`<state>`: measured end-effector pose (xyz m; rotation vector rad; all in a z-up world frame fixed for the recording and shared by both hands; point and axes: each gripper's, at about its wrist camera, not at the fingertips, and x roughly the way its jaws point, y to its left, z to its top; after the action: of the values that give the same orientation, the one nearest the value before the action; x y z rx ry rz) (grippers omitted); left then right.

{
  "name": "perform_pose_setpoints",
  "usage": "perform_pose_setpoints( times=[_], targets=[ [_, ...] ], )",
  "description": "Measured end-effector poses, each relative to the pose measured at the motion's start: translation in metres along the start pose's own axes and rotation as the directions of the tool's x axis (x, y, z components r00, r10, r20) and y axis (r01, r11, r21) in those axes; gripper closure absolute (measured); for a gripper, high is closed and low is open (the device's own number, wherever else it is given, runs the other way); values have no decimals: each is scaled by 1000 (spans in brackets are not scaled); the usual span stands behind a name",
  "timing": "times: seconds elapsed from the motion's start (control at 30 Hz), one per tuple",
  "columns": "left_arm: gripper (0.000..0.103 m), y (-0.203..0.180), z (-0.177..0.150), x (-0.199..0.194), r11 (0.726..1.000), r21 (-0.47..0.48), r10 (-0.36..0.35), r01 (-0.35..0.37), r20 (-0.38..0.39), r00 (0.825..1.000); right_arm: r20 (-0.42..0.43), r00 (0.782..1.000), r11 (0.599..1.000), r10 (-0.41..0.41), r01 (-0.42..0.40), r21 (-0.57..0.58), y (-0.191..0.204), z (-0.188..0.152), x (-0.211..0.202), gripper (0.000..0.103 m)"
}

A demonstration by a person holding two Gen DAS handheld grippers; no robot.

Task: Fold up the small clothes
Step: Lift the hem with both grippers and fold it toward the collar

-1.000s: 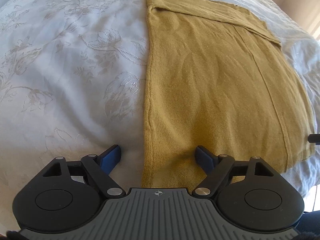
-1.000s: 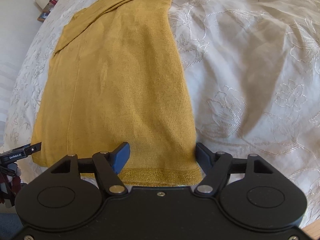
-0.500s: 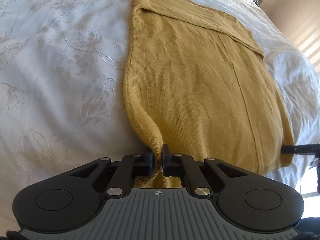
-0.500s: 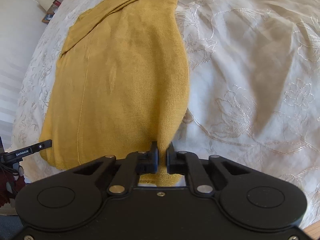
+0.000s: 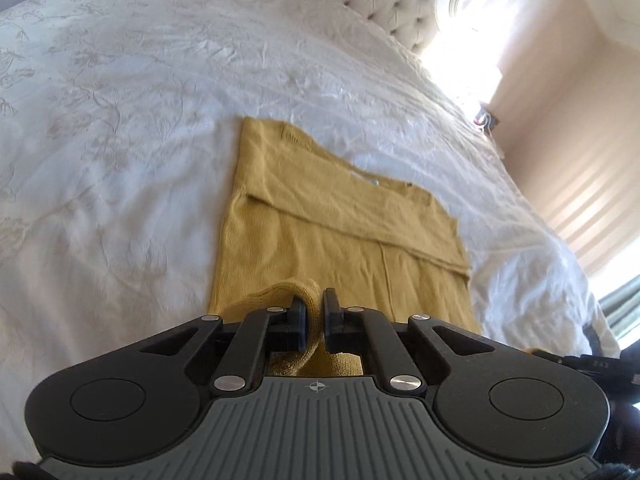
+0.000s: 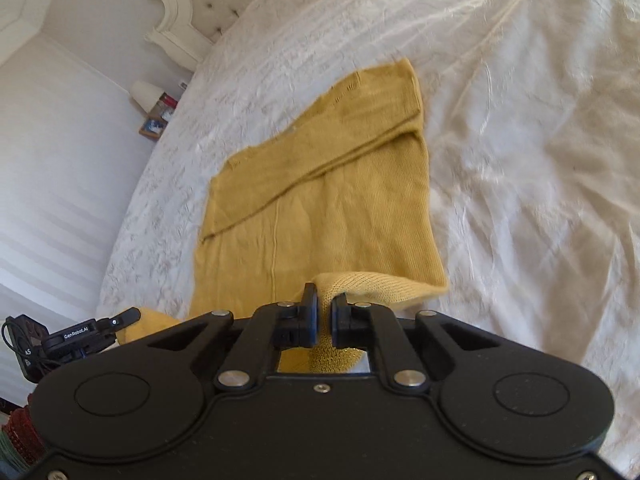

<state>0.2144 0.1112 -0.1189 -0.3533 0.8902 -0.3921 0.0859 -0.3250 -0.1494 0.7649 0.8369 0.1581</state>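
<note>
mustard knit sweater [image 5: 344, 240] hem corners clamped in left gripper [image 5: 315, 312] and right gripper [image 6: 324, 314]; carry both level toward the collar, keep the hem taut, land edges aligned on the bed [image 5: 140, 120].

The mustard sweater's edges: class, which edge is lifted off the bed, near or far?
The near hem edge of the mustard sweater: left gripper and right gripper pinch it up; the far edge lies flat.

My matt black plastic fingers [image 5: 298, 322] pinch a mustard ribbed-knit sweater [image 5: 320, 232], soft and matt, on a white bedspread [image 5: 140, 120] of faintly glossy embroidered cloth.
</note>
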Motion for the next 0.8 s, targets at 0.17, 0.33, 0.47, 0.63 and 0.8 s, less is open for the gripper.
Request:
perform_pose_setpoints(
  times=[0.17,0.33,0.47,0.63,0.8],
  targets=[
    [95,5,36,14,999,-35,11,-8,70,998,82,997,1000,10,-12,25,-1,42,13,90],
    [96,13,76,38,998,-53,35,-28,130,991,126,992,1000,-14,11,29,-5,85,38,90],
    [96,20,105,67,996,-64,67,-59,140,988,117,992,999,-37,35,19,-9,113,67,90],
    [94,24,121,102,997,-27,74,-73,49,996,59,996,997,-71,72,-7,-14,133,101,90],
    [67,26,101,123,995,6,103,-103,-80,991,12,997,997,-81,81,-8,-21,131,113,90]
  ],
)
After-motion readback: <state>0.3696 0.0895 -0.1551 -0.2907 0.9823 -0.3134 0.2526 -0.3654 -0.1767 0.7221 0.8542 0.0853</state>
